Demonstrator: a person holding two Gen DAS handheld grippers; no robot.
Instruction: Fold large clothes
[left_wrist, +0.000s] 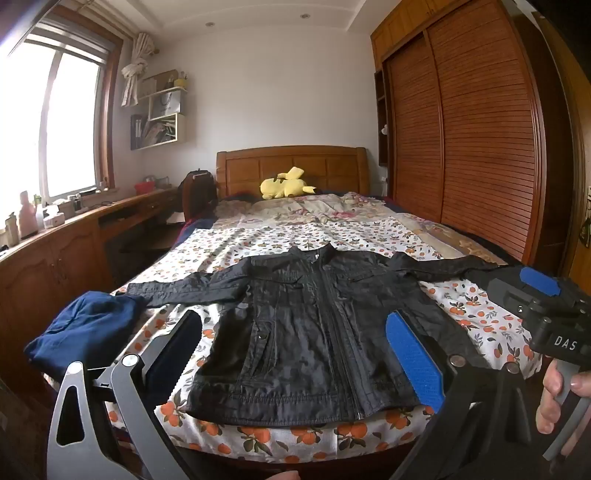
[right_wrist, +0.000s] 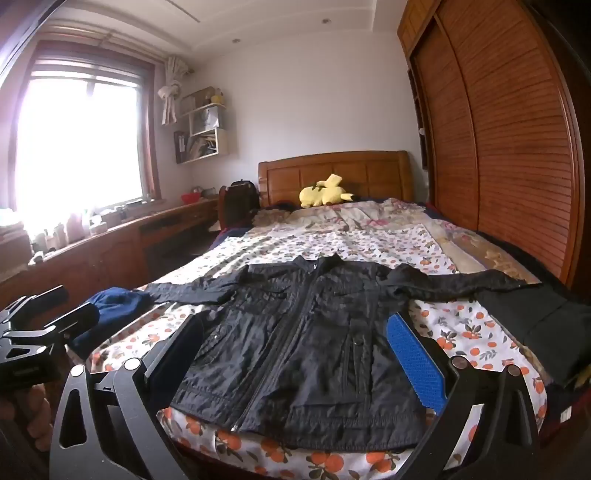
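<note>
Left gripper (left_wrist: 295, 354) spread wide, nothing between the fingers, hovering short of the near edge of the bed (left_wrist: 280, 446). Right gripper (right_wrist: 299, 354) likewise gaping and empty, poised just to the right of the left one; its body and the hand (left_wrist: 561, 398) gripping its handle visible at the right rim of the left wrist view. Blue pad (right_wrist: 413, 362) on the right finger of each tool, dark finger opposite.

Straight ahead of both claws, framed between the open fingers: black jacket (left_wrist: 306, 332), front up, zipped, hem nearest, collar farthest, both sleeves stretched out sideways, flat on the orange-print sheet (left_wrist: 476, 314). Untouched by either claw.

Left of the left claw, at the end of the jacket's sleeve: crumpled blue garment (left_wrist: 85, 325). Right of the right claw, beyond the other sleeve: dark folded item (right_wrist: 535, 325), possibly another garment, hard to make out.

Farther ahead: yellow plush toy (left_wrist: 286, 184) against the wooden headboard (left_wrist: 291, 162). Far left, window (left_wrist: 55, 129) above a long wooden desk (left_wrist: 74, 236); far right, slatted wardrobe (left_wrist: 461, 129).
</note>
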